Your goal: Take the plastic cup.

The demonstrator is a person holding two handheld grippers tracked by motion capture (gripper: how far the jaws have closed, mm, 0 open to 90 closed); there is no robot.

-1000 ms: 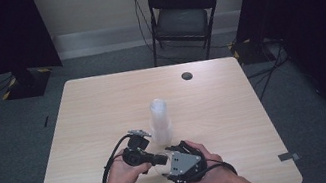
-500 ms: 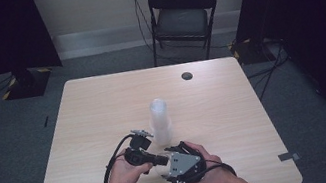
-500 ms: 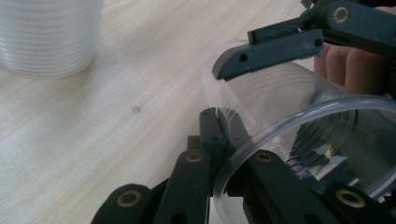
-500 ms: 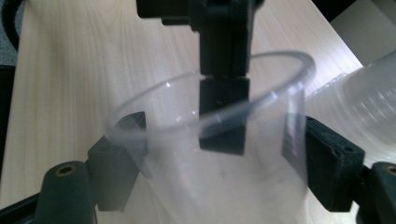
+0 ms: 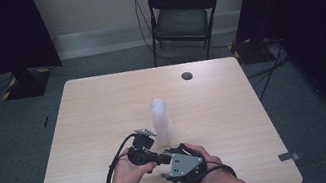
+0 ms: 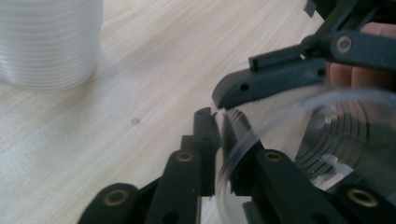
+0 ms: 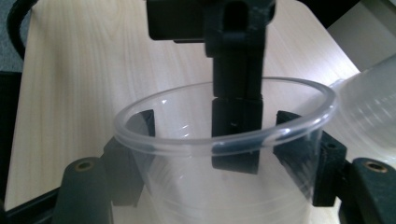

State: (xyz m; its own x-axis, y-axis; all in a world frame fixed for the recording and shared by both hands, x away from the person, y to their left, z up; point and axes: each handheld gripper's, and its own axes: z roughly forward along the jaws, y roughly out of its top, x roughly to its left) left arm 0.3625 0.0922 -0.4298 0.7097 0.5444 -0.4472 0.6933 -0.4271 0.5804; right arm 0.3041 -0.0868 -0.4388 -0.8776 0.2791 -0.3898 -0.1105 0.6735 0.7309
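Two hands meet at the near edge of the tabletop in the high view, the left tongs and right tongs close together, just in front of an upright stack of clear plastic cups. From the left gripper view, the left tongs are closed thin on the rim of a single clear plastic cup, the stack standing behind. From the right gripper view, the right tongs clasp that cup's body from both sides.

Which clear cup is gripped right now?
The single clear cup, held between both grippers near the table's front edge; the stack of cups stands free on the table.
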